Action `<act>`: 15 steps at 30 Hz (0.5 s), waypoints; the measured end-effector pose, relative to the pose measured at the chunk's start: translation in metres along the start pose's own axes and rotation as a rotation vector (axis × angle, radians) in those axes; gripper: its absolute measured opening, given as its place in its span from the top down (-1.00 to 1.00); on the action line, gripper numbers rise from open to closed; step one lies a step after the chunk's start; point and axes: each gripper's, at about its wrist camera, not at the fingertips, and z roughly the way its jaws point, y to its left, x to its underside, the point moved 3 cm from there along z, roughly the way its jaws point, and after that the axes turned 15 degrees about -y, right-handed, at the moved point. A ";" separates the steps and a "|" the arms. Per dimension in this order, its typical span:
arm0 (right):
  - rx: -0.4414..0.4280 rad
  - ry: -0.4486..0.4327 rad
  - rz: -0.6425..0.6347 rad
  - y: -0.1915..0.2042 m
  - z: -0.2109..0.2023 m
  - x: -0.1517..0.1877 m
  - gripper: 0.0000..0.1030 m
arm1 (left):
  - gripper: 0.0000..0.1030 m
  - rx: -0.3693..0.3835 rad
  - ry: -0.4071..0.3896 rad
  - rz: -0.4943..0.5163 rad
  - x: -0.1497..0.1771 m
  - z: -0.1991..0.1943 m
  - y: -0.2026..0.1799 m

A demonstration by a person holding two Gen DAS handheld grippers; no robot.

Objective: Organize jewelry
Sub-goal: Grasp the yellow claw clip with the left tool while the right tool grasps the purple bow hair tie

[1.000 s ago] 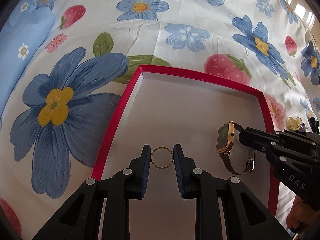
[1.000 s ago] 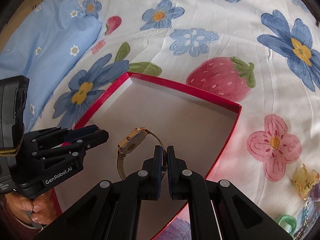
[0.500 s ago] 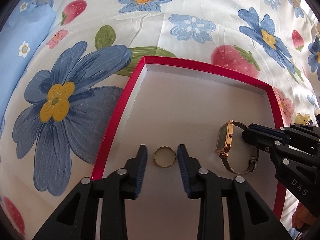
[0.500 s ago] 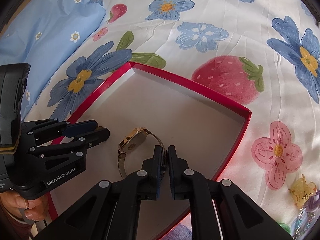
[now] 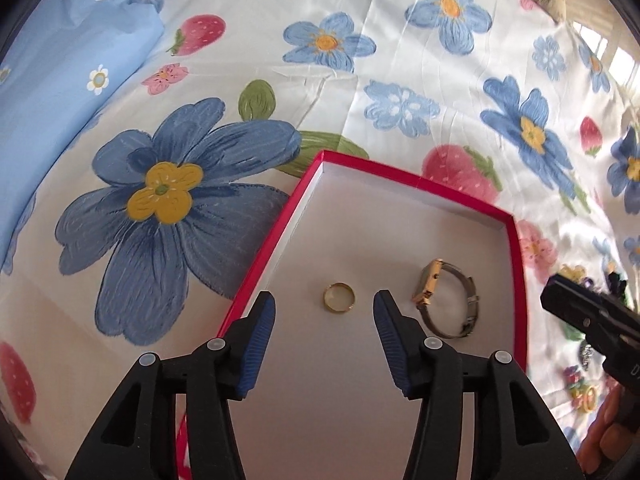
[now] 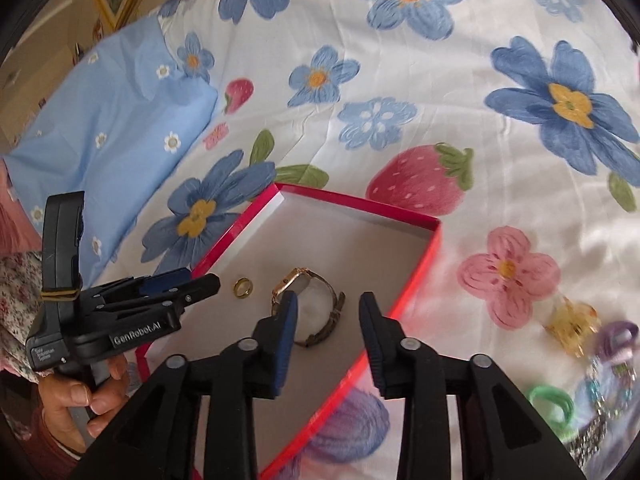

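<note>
Red card forms the rim of the shallow box (image 5: 516, 272), which sits on a bedsheet (image 5: 400, 52) printed with blue flowers and strawberries. On its pale floor we find two items: a gold ring (image 5: 339, 298) lying flat toward the left, and a gold-cased watch (image 5: 446, 300) resting on its side to the right, its band curled in a loop. The two lie near each other but apart.

We note the left gripper (image 5: 324, 312) poised over the box with its fingers wide; the ring lies between and just ahead of the tips, touching neither. We note the right gripper (image 6: 328, 308) likewise spread wide and holding nothing; its left pad (image 6: 286, 320) overlaps the watch in the right wrist view, and we cannot tell whether it touches.

Outside the box, to the right, we record a yellow hair clip (image 6: 572, 320), a green hair tie (image 6: 552, 400) and further small trinkets, too blurred to name. A blue pillow (image 6: 108, 128) lies at the far left.
</note>
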 end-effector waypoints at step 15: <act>0.167 -0.063 0.138 -0.075 -0.104 0.039 0.16 | -0.12 0.119 -0.007 0.025 0.017 -0.058 -0.045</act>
